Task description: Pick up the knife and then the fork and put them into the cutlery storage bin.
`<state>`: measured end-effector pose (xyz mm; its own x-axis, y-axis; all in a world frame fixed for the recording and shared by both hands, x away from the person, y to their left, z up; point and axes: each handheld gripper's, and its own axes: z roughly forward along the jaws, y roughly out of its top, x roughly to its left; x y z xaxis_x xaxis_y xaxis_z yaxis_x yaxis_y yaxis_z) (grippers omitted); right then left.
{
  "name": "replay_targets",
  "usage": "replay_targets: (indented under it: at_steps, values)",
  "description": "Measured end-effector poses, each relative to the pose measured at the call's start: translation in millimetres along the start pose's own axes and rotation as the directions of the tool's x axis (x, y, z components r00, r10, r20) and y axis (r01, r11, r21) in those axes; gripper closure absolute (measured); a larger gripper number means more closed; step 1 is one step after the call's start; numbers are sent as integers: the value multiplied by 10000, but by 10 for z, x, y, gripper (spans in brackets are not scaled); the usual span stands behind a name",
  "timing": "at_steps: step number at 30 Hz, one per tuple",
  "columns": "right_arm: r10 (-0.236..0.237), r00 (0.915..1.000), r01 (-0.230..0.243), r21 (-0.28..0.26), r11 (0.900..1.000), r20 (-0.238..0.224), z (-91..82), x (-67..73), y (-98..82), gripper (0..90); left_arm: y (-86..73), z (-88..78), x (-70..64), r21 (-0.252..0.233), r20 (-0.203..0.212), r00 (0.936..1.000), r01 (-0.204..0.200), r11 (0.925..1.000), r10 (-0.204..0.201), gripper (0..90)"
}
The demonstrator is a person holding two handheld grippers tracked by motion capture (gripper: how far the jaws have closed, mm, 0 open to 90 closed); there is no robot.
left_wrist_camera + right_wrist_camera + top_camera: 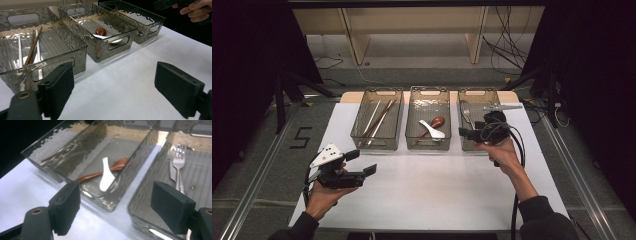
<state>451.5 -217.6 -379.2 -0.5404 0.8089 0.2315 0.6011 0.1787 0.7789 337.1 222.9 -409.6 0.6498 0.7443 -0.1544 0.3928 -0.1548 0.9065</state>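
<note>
step in hand: looks like cutlery sorting into three clear bins, and the right gripper (468, 133) sits over the near end of the right bin (460, 105), so my read is that it's at a drop-off into that bin.

right gripper jaws: wide open, nothing between the pads. In the right gripper view the fork (179, 164) lies flat on the ribbed floor of the right bin, tines toward the far end, with another metal piece just beside it that I can't make out.

left gripper: the left gripper (362, 162) hangs low over the white surface (422, 190), well in front of the bins; jaws open and empty too.

other bins: the chopsticks (32, 47) lie in the left bin (62, 32); the white spoon (106, 175) and wooden spoon (110, 169) cross each other in the middle bin (110, 206).

doing it well: I'd back out straight up so a jaw doesn't clip the bin wall or drag the fork. Those thin walls probably slide easily.

next pick: no loose cutlery on the surface that I can see.

writing: only a black "5" (302, 137) taped on the floor left of the surface. No brands or labels readable on bins or cutlery.
</note>
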Motion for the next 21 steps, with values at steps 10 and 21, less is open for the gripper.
replay_targets:
  at_steps: [10,21]
  values:
    - [-436,9974,410,-468,9981,-565,-120,225,-163,228,-11,26,-15,128,115,9999,24,9999,-25,157]
    - [-671,9938,608,-717,9956,-887,-230,391,-369,222,-18,20,-24,173,264,9997,3,9999,-8,157]
